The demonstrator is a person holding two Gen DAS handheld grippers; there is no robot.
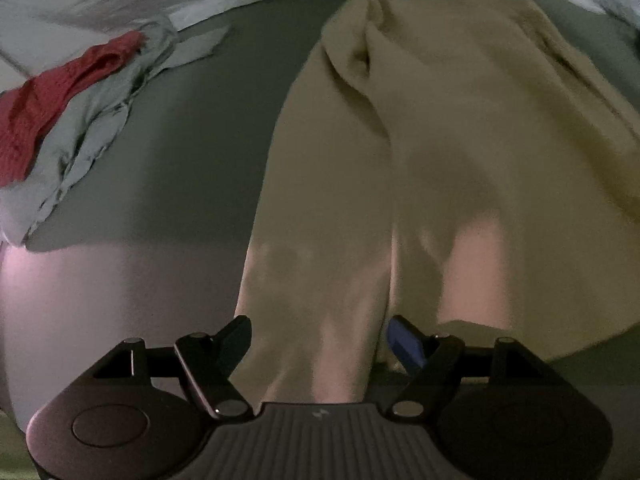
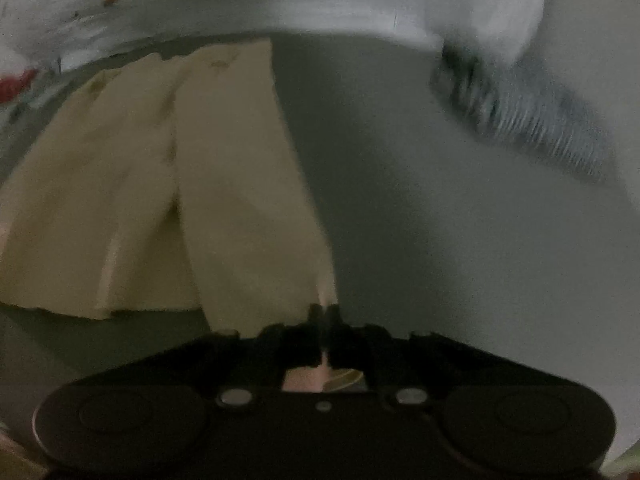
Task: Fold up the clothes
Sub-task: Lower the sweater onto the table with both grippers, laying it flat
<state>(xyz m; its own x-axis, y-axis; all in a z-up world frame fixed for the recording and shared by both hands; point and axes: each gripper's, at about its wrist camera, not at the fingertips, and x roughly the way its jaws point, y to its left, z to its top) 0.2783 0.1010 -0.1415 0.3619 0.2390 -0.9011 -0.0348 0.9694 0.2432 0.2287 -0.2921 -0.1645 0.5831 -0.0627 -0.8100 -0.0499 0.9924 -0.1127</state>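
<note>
A cream garment (image 1: 460, 140) lies spread on a grey-green surface and runs from the far edge toward me. In the left wrist view my left gripper (image 1: 320, 344) is open, its two fingers standing on either side of the garment's near strip, which passes between them. In the right wrist view the same cream garment (image 2: 224, 184) lies left of centre. My right gripper (image 2: 324, 316) is shut on the near right corner of the garment. The pinched cloth shows between the fingers.
A red garment (image 1: 52, 100) and a pale blue garment (image 1: 92, 120) lie crumpled at the far left. A grey striped cloth (image 2: 532, 120) lies at the far right. White bedding (image 2: 280, 4) runs along the back edge.
</note>
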